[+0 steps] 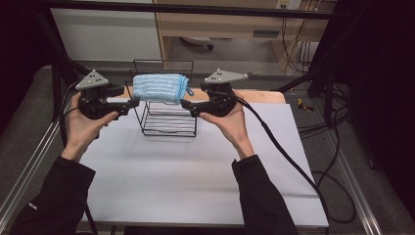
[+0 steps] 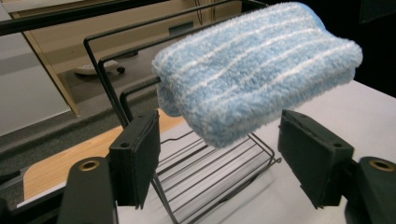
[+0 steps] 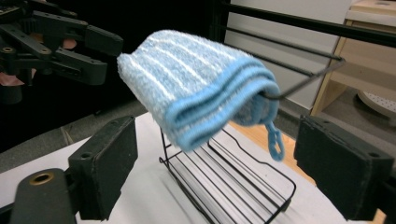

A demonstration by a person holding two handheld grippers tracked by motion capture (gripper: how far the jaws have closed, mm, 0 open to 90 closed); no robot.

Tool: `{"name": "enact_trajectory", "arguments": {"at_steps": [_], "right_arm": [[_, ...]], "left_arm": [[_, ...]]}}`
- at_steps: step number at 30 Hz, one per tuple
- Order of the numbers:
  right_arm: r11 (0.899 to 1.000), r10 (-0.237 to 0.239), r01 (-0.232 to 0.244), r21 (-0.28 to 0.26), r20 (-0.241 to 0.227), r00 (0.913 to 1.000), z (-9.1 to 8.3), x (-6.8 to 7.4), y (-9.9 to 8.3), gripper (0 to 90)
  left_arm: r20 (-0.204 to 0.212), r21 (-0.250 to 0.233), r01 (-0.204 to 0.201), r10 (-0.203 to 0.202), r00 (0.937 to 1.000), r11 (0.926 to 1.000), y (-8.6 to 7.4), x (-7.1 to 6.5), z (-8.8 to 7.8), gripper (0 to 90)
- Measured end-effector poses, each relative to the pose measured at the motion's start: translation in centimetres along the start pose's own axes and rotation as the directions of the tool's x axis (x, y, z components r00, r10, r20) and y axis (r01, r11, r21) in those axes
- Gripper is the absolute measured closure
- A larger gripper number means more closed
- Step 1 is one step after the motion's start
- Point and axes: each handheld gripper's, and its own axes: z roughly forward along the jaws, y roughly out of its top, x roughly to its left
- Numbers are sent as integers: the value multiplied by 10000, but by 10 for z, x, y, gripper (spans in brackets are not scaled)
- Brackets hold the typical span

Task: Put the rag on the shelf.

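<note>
A folded light-blue towel with white stripes (image 1: pixel 159 88) hangs over the top bar of a black wire rack (image 1: pixel 169 125) at the back middle of the table. My left gripper (image 1: pixel 135 102) is level with the towel's left end, jaws open. My right gripper (image 1: pixel 187 105) faces it from the towel's right end, also open. In the left gripper view the towel (image 2: pixel 257 65) lies just above and beyond the open left gripper (image 2: pixel 224 154), untouched. In the right gripper view the towel's hemmed edge (image 3: pixel 196 98) and hanging loop sit ahead of the open right gripper (image 3: pixel 224 163).
The rack stands on a white sheet (image 1: pixel 195 166) that covers a wooden tabletop. A black cable (image 1: pixel 284 152) trails from the right gripper across the sheet to the floor. Black frame bars and a wooden shelf unit (image 1: pixel 220 24) stand behind the table.
</note>
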Motion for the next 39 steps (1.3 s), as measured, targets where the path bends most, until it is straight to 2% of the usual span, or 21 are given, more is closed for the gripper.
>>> {"name": "enact_trajectory", "arguments": {"at_steps": [7, 15, 18, 28, 39], "right_arm": [[9993, 206, -209, 318, 85, 9998, -14, -8, -22, 83], [9952, 436, -456, 867, 250, 9987, -36, -19, -65, 37], [9927, 699, -729, 964, 343, 9970, -48, -26, -84, 30], [9800, 1556, -1634, 1136, 744, 9850, -82, -45, -140, 17], [9636, 1943, -2090, 1669, 1003, 9758, -115, -57, -201, 8]], "left_arm": [[-86, 380, -271, 275, 9996, 9989, -18, -6, -2, 223], [178, 618, -179, 168, 9997, 9979, -54, -18, 1, 129], [347, 692, -99, 75, 9994, 9976, -70, -21, 4, 110], [779, 1015, 230, -310, 9965, 9946, -119, -33, 17, 95], [959, 1430, 198, -337, 9948, 9895, -168, -44, 26, 96]]}}
